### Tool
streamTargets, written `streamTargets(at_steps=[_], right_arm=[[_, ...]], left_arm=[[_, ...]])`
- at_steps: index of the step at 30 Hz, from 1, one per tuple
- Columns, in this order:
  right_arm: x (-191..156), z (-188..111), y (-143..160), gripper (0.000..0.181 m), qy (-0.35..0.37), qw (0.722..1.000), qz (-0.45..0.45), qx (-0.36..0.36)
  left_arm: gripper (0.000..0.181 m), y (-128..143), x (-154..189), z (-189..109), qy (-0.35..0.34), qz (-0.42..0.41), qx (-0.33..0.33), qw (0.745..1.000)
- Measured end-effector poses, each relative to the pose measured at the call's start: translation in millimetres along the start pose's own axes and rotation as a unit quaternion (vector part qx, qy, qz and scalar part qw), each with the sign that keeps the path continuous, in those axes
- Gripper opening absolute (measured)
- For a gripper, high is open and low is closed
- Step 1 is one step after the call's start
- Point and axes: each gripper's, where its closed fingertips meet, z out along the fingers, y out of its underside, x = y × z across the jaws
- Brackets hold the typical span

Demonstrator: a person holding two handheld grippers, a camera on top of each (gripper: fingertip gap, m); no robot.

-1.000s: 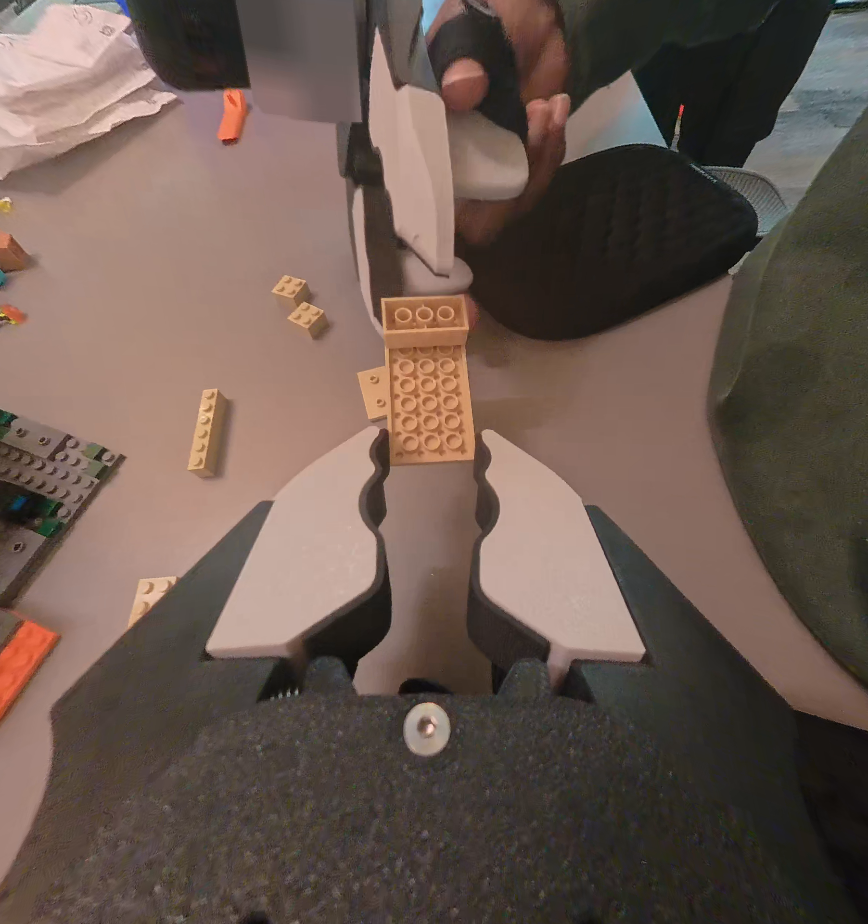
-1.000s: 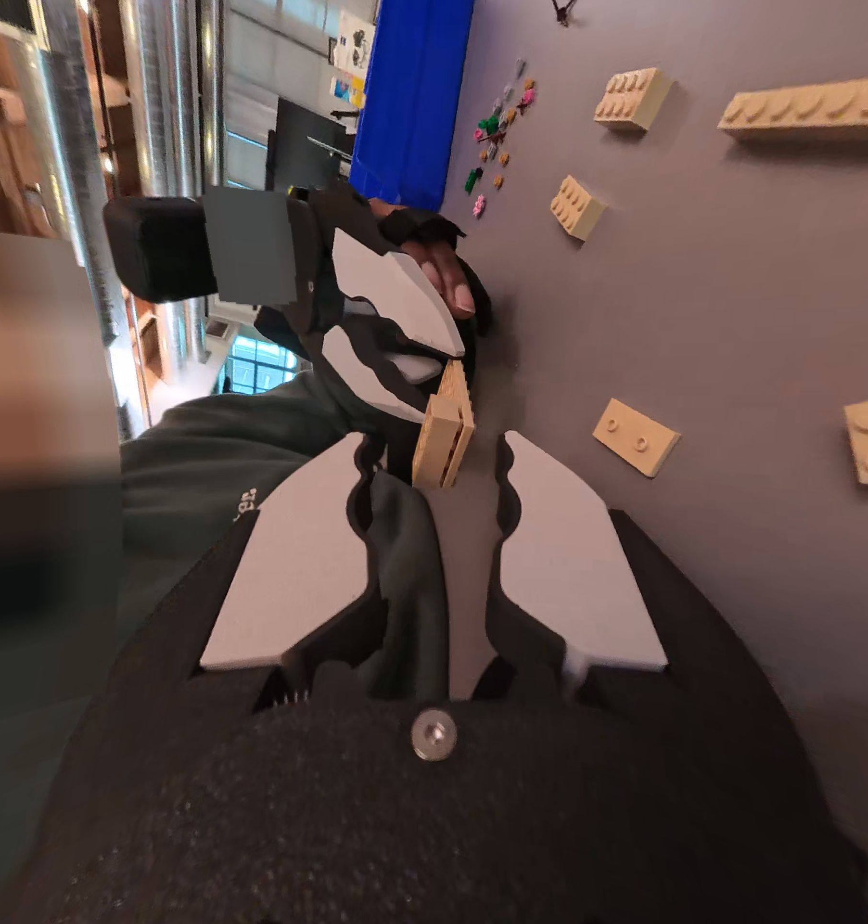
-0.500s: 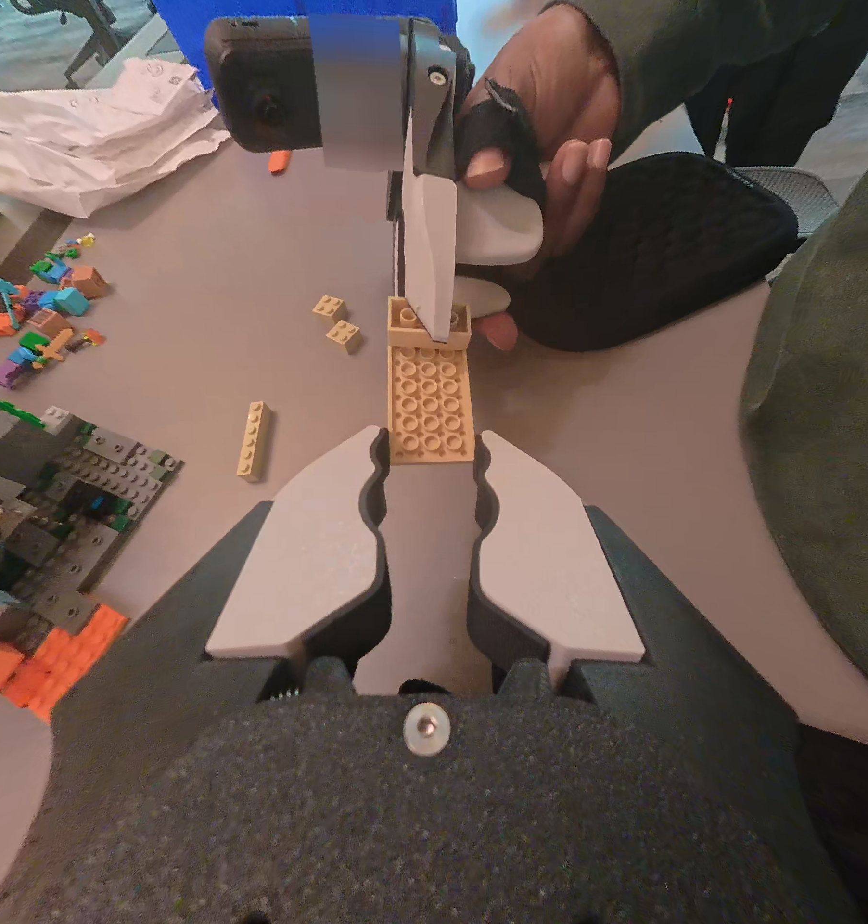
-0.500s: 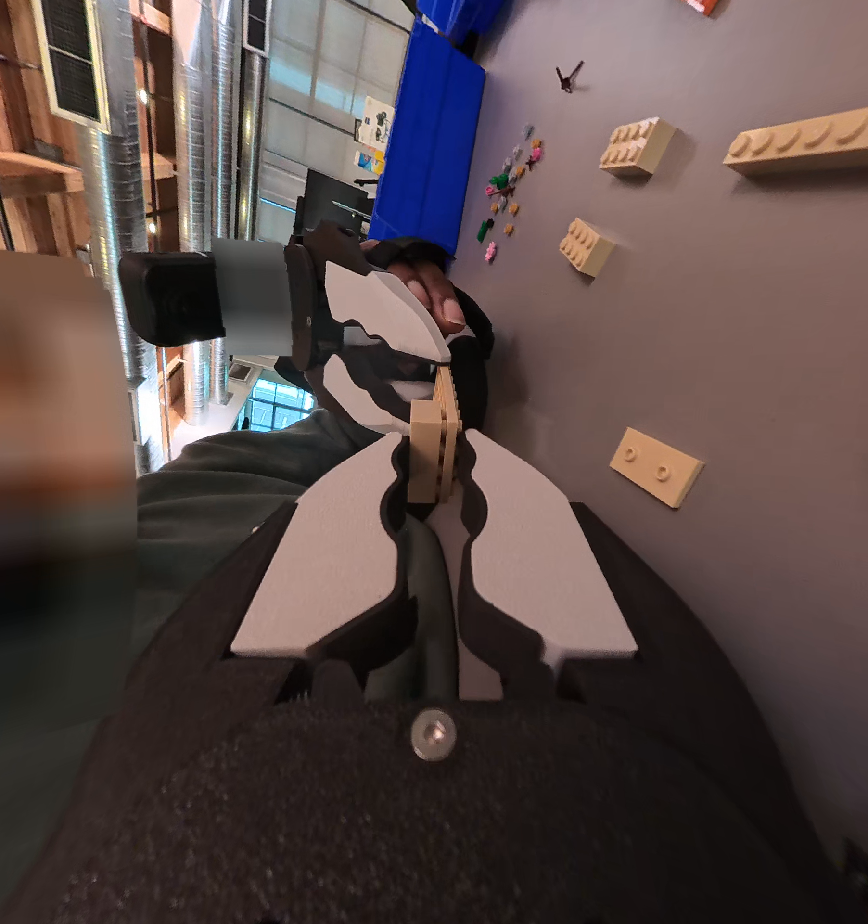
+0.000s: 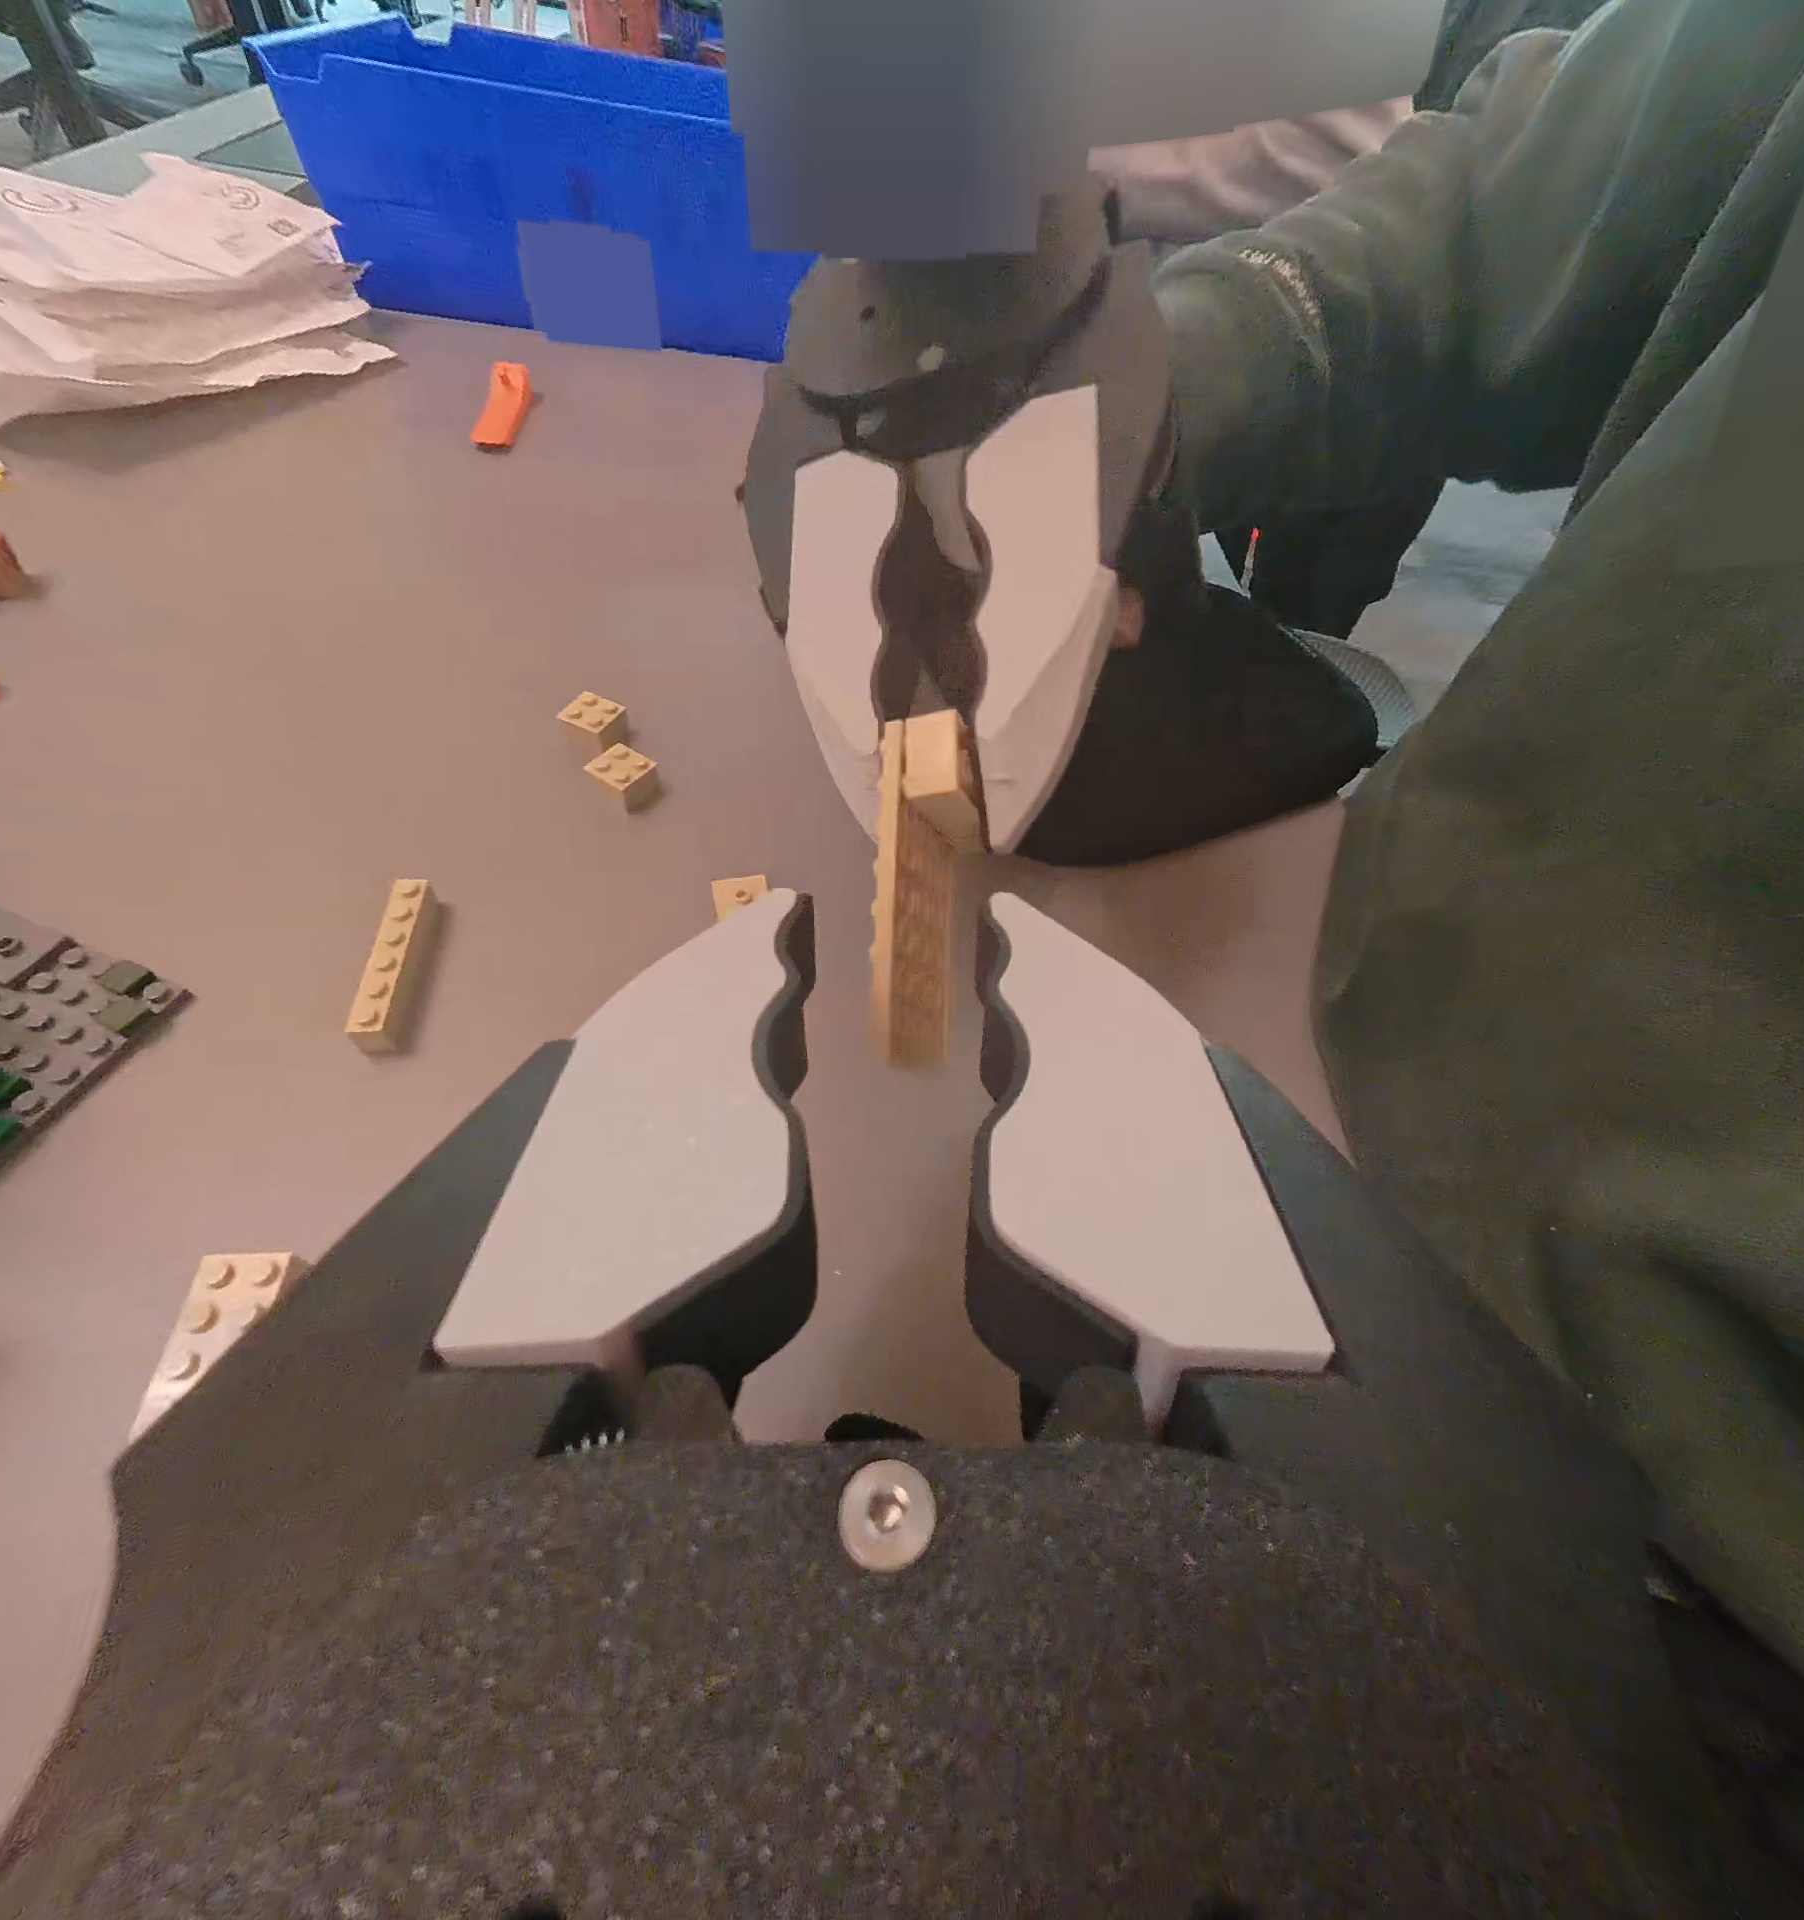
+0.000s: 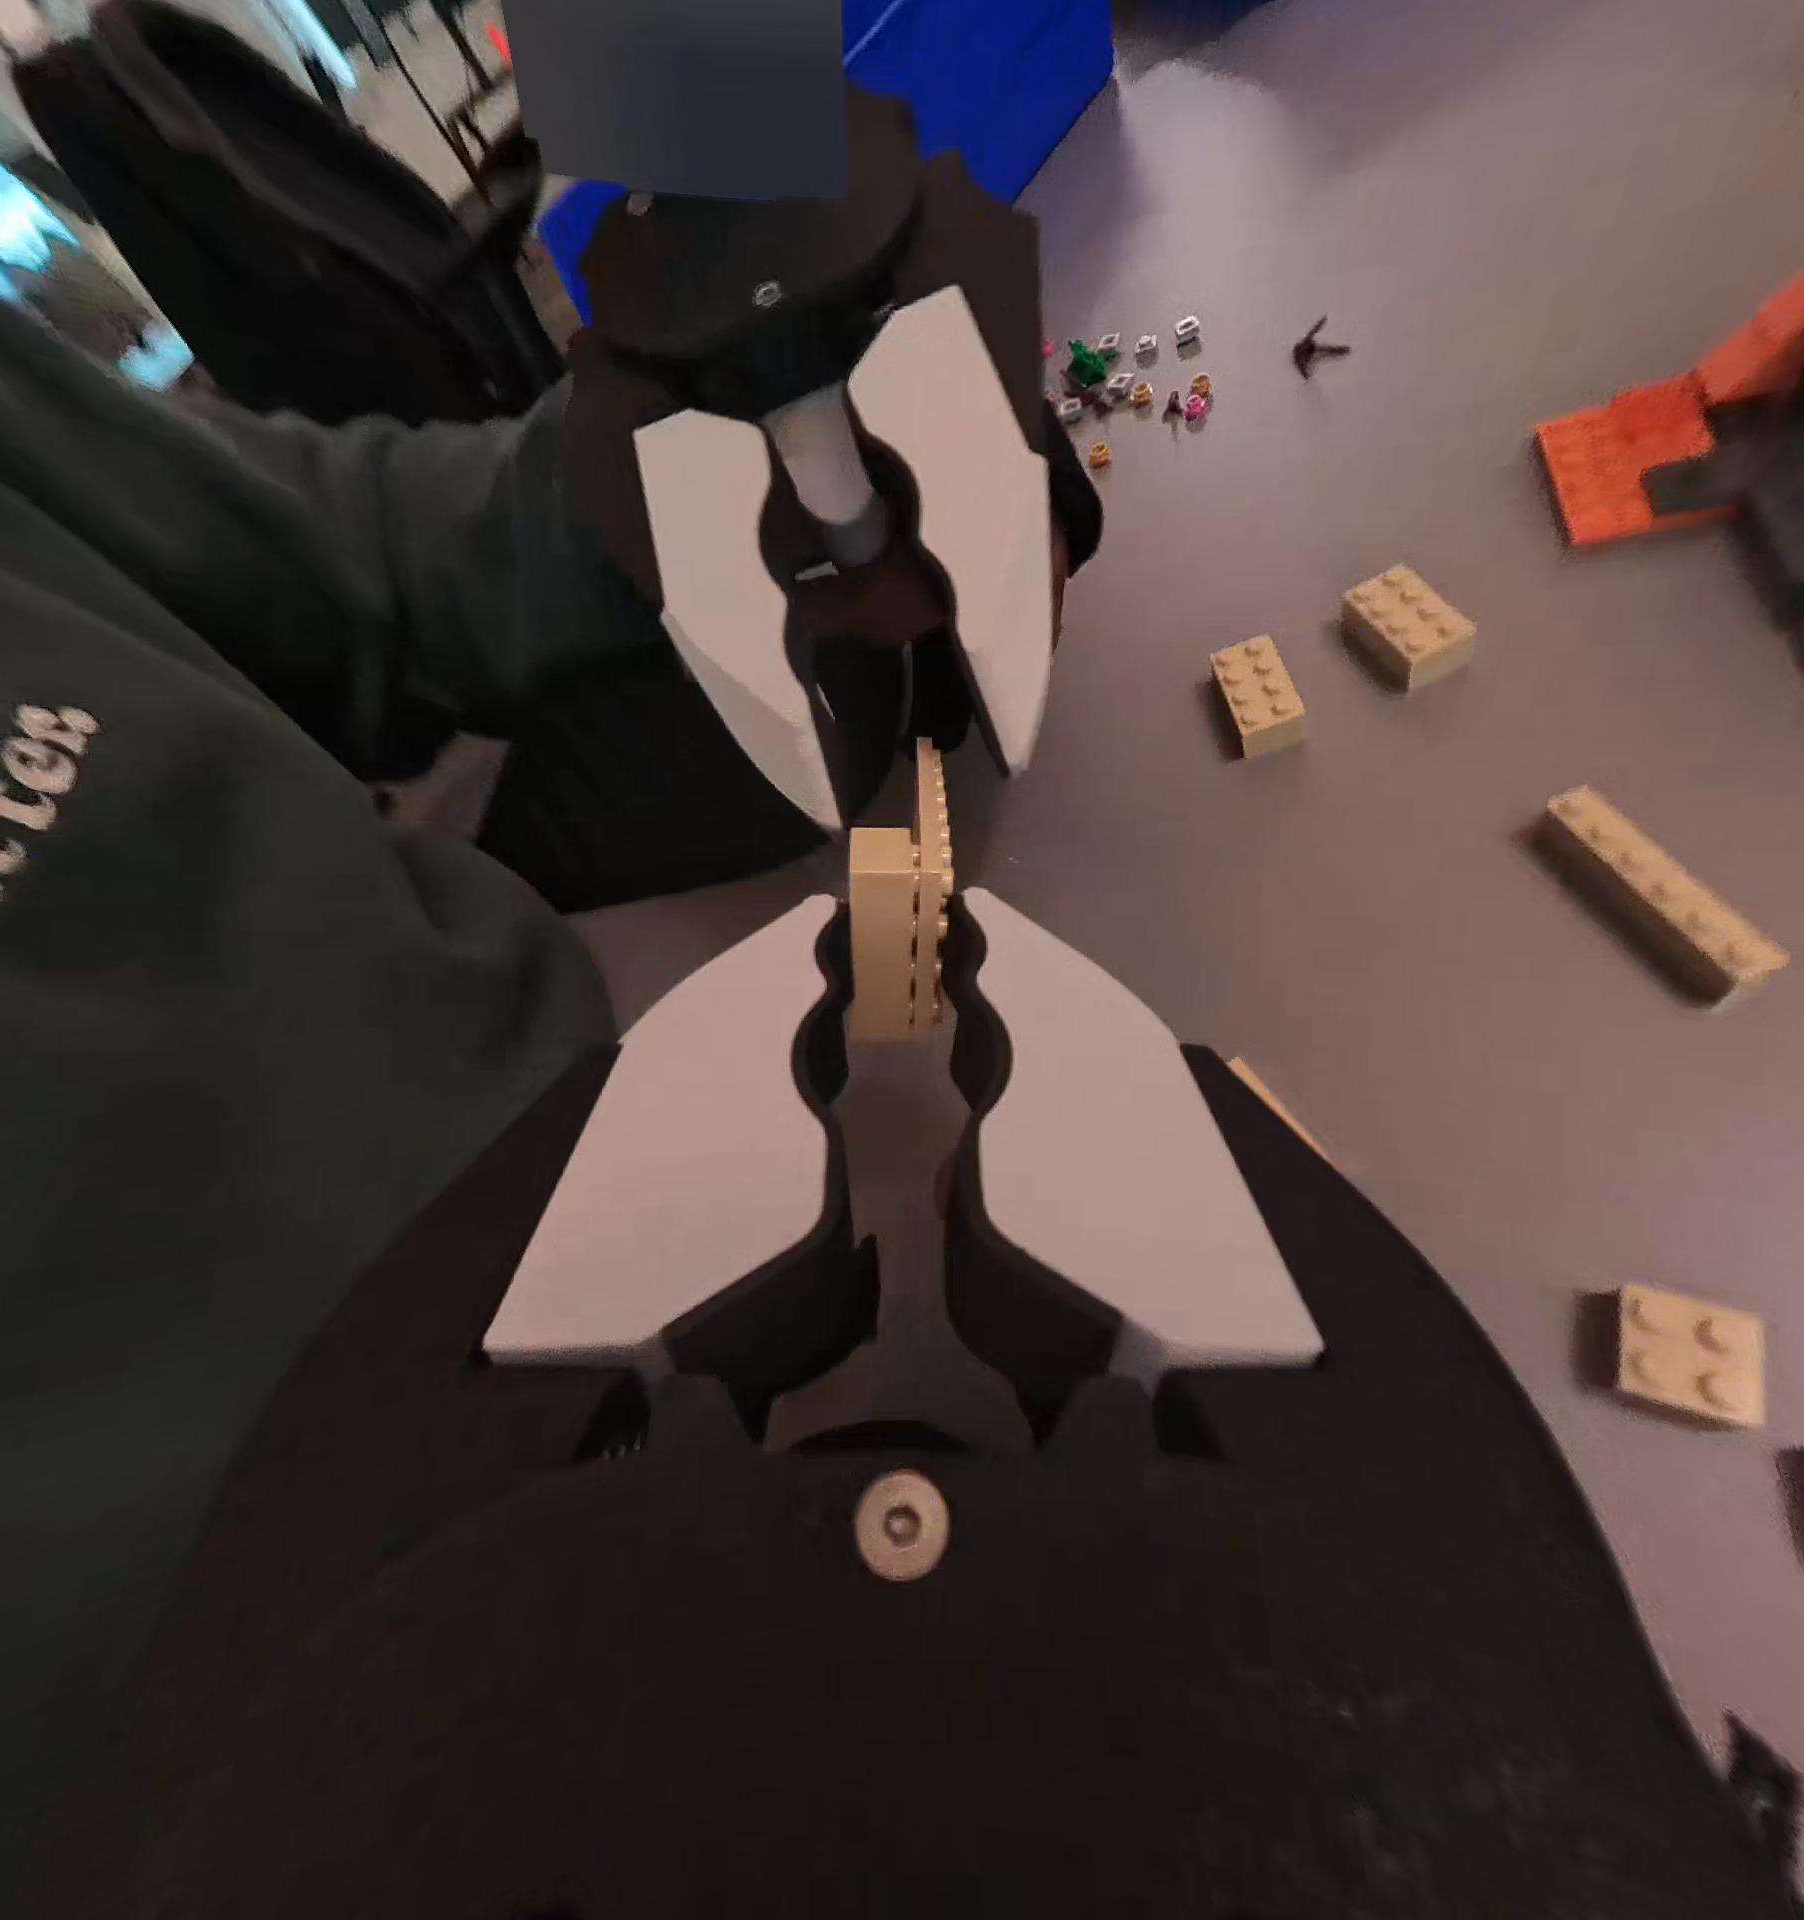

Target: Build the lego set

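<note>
A tan plate (image 5: 913,966) with a tan brick (image 5: 942,764) pressed onto its far end stands on edge above the grey table (image 5: 462,623). My right gripper (image 6: 893,914) is shut on the brick (image 6: 877,935) and the plate (image 6: 929,810). It shows opposite in the left wrist view (image 5: 934,821). My left gripper (image 5: 893,914) is open. The plate's near end sits between its fingertips without touching them. In the right wrist view the left gripper (image 6: 913,795) faces mine with its jaws apart.
Loose tan bricks lie on the table: two small ones (image 5: 591,719), a long one (image 5: 391,966), a flat one (image 5: 217,1320). A grey-green build (image 5: 36,1029) is at the left, a blue bin (image 5: 524,187) and paper bags (image 5: 129,281) at the back. An orange build (image 6: 1646,457) is at the right. The tips of both grippers are at nearly the same place. Both grippers' tips are roughly 20 centimeters from the grey-green build (image 5: 36,1029).
My right gripper shut on the brick end of the plate. My left gripper then opened and let go. The right gripper turned the plate from flat onto its edge.
</note>
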Motion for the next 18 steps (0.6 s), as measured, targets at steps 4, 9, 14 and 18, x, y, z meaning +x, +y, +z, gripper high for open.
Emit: streamTargets(at_steps=[4, 9, 14, 18], right_arm=[[5, 7, 4, 0.016, 0.055, 0.991, -0.113, -0.045], [5, 15, 5, 0.016, 0.085, 0.971, -0.211, -0.077], [6, 17, 5, 0.016, 0.095, 0.965, -0.231, -0.082], [4, 16, 4, 0.016, 0.097, 0.959, -0.254, -0.076]], left_arm=[[0.027, 1, 8, 6, 0.009, 0.014, -0.007, 1.0], [0.02, 1, 9, 10, -0.004, 0.036, -0.015, 0.999], [0.016, 2, 8, 9, -0.018, 0.058, -0.026, 0.998], [0.016, 1, 10, 9, -0.021, 0.069, -0.031, 0.997]])
